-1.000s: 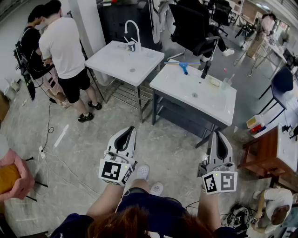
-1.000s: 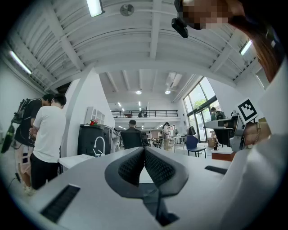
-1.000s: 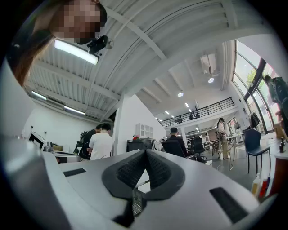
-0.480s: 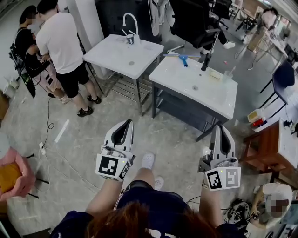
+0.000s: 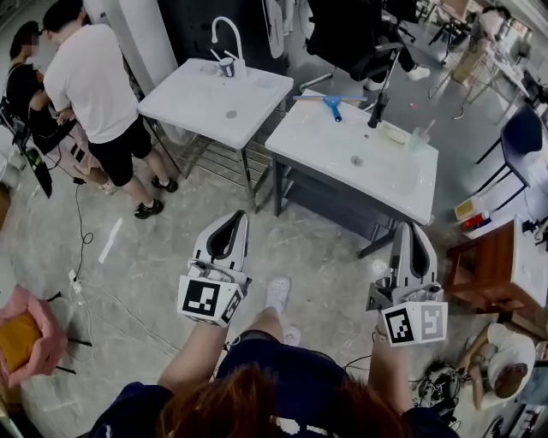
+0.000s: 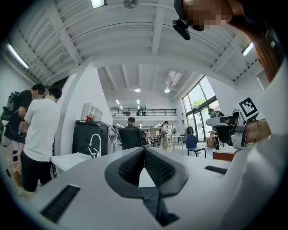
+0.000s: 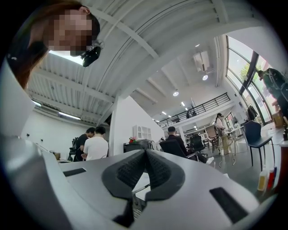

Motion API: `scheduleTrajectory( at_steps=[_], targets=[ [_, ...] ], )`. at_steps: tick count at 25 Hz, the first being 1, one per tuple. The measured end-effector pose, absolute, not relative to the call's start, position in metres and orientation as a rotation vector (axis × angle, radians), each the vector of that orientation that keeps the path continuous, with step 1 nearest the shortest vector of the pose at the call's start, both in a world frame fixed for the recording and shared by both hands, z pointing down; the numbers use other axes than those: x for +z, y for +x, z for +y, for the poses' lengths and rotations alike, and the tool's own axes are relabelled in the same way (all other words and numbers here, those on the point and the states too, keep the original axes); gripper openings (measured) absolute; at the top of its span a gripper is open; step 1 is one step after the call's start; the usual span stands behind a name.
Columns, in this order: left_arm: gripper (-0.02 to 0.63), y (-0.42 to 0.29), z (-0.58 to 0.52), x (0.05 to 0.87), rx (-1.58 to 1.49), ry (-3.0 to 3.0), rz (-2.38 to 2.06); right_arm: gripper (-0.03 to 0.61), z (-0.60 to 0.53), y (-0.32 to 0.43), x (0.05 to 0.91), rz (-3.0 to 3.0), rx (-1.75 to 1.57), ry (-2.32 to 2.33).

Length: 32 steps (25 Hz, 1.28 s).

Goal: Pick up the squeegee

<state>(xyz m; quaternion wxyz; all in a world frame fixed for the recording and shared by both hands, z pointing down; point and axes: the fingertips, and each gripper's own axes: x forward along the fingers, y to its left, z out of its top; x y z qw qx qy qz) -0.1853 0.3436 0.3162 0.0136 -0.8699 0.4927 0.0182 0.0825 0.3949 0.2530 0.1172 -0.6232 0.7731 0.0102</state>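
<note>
Both closed and empty, left tongs (image 5: pixel 234 221) and right tongs (image 5: pixel 410 229) hover well short of the counter (image 5: pixel 387 174). Walk closer, then open one for the handle of the blue squeegee (image 5: pixel 332 103).

Brightly and evenly lit by ceiling lamps (image 6: pixel 98 3) and by daylight through tall windows (image 7: pixel 254 85). Only soft, pale shadows, darkest under the sink table (image 5: pixel 402 192); mild glare on its white top. Heavily fisheye-bent toward the edges, with black corners in both gripper views. Sharp at a distance, soft close to the lens; hair (image 5: pixel 248 411) below the sink table blurred.
</note>
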Motion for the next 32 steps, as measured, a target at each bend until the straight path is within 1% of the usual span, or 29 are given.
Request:
scheduleTrajectory(
  at_steps=[13, 22, 32],
  targets=[
    [0.020, -0.183, 0.152, 0.307, 0.081, -2.754, 1.454, 0.015, 0.223, 0.080, 0.223, 2.199, 0.134, -1.904],
    [0.020, -0.160, 0.080, 0.316, 0.054, -2.813, 1.388, 0.015, 0.157, 0.095, 0.223, 2.180, 0.119, -1.951],
    [0.020, -0.144, -0.012, 0.329, 0.027, -2.749, 1.515, 0.015, 0.043, 0.123, 0.246, 2.233, 0.050, -1.814]
  ],
)
